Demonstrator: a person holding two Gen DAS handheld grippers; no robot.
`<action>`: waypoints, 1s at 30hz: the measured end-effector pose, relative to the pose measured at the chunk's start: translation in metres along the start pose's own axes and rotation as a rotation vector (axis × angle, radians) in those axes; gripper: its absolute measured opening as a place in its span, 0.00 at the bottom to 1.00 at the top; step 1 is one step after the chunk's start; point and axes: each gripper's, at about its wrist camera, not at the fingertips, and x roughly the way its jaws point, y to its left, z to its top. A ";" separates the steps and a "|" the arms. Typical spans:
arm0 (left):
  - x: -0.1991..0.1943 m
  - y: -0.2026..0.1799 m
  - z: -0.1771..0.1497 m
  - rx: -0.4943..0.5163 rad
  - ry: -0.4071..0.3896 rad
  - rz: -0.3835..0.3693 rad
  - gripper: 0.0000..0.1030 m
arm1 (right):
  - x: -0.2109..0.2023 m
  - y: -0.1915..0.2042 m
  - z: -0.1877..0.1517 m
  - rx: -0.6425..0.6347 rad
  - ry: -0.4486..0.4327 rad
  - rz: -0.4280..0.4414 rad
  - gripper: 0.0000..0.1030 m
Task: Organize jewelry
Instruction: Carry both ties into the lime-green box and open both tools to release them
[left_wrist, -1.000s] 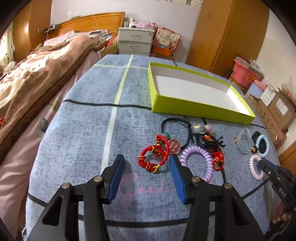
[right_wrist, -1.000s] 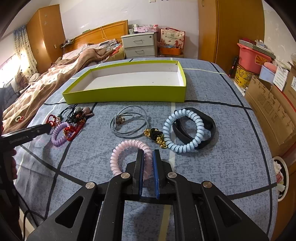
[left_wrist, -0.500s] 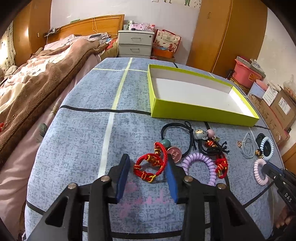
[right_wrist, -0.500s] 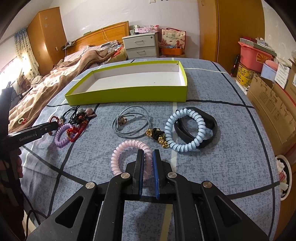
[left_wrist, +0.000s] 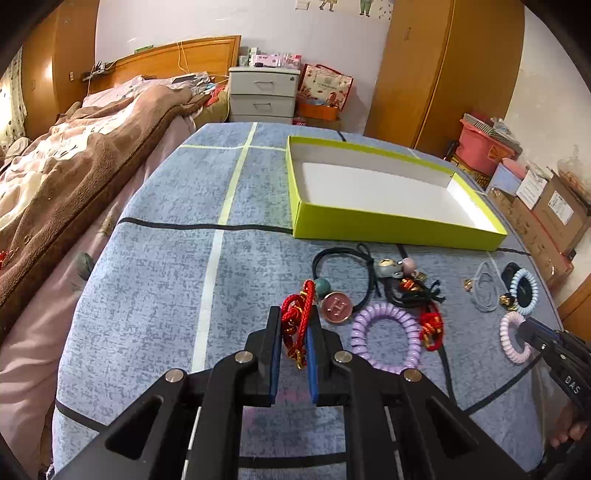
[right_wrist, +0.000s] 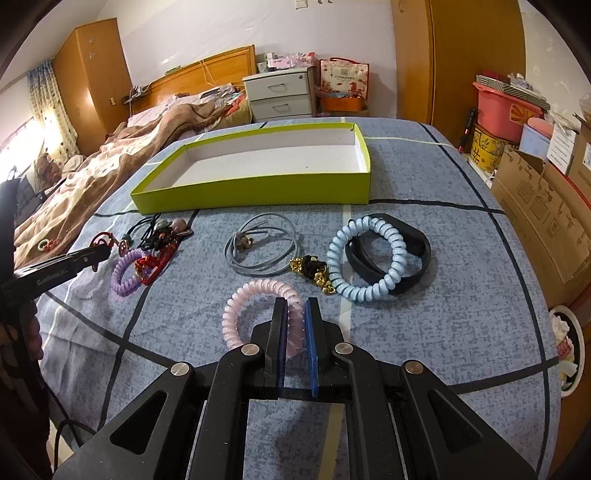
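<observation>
The left gripper (left_wrist: 292, 325) has just been closing: a second ago its blue pads stood wide on either side of the red cord bracelet (left_wrist: 295, 319), and now they pinch it, squeezing its loop into a narrow strip whose long axis runs along the fingers, away from the camera. The tool slants down toward the blue cloth-covered surface (left_wrist: 166, 280) and has kept its place. The bracelet sits near the surface's near edge, left of the middle, just beside a round pink pendant (left_wrist: 335, 308) and a lilac coil hair tie (left_wrist: 386, 336).

The right gripper (right_wrist: 294, 321) is unchanged from the earlier frames, pads pressed onto the near right arc of the pink coil hair tie (right_wrist: 255, 306), which lies flat close to the near edge. It too tilts downward; fingers of the person's hand (left_wrist: 565, 430) show under its handle in the left wrist view.

Farther out lie a grey cord loop (right_wrist: 258, 247), a pale blue coil hair tie (right_wrist: 365, 258) overlapping a black band (right_wrist: 413, 254), and gold-and-black charms (right_wrist: 314, 271) between them. The yellow-green box (right_wrist: 258, 192), white inside, sits beyond toward the far edge, long side facing the grippers.
</observation>
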 end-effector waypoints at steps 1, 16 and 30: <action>-0.003 0.000 0.000 0.001 -0.009 0.002 0.12 | -0.001 0.000 0.000 0.000 -0.002 0.001 0.09; -0.025 -0.010 0.041 -0.006 -0.095 -0.079 0.12 | -0.015 -0.007 0.047 0.013 -0.091 0.016 0.09; 0.030 -0.024 0.103 -0.012 -0.076 -0.100 0.12 | 0.047 -0.023 0.130 0.007 -0.070 -0.026 0.09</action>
